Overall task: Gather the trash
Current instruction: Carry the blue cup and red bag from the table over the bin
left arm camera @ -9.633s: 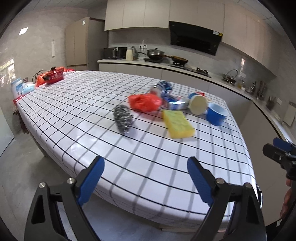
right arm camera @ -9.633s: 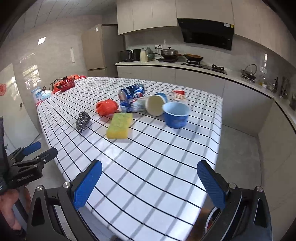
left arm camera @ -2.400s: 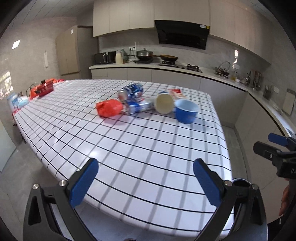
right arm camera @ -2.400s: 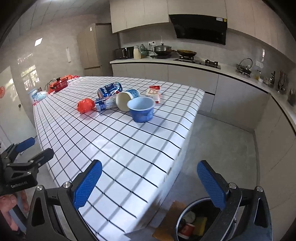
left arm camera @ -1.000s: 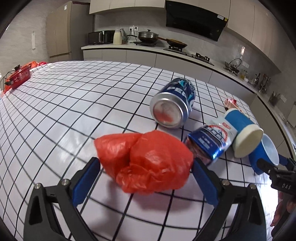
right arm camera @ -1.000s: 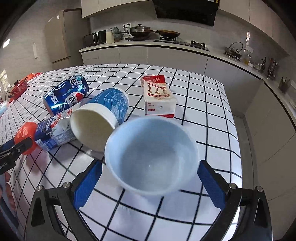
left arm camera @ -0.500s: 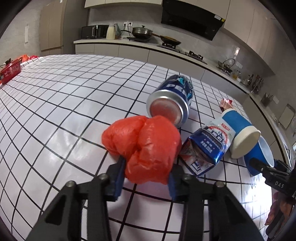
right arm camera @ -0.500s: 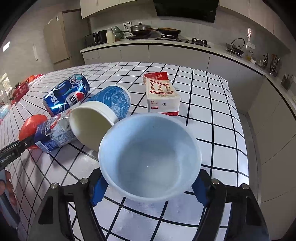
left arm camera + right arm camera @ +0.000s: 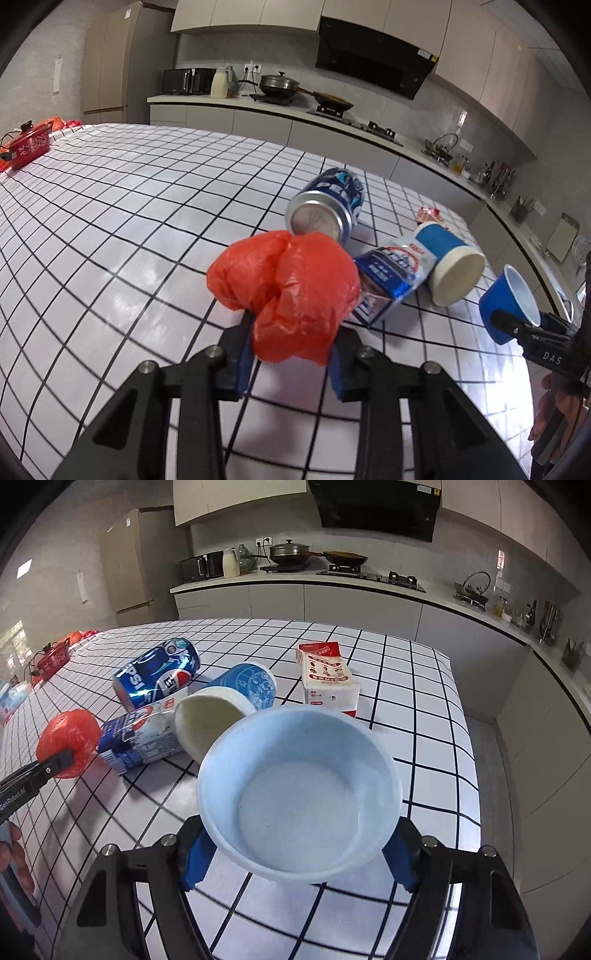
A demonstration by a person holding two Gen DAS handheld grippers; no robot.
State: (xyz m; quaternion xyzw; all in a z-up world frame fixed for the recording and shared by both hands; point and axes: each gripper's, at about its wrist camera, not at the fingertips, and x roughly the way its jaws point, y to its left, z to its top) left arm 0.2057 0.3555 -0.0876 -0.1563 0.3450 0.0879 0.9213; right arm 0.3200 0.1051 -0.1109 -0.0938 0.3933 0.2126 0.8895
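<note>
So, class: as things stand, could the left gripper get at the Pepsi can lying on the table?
Probably not yet. The left gripper is shut on the red plastic bag, which fills its jaws and sits directly before the Pepsi can. It would need to drop the bag first.

Red bag (image 9: 291, 291) and blue cup (image 9: 299, 794), earlier loose on table, now each pinched and raised.
</note>
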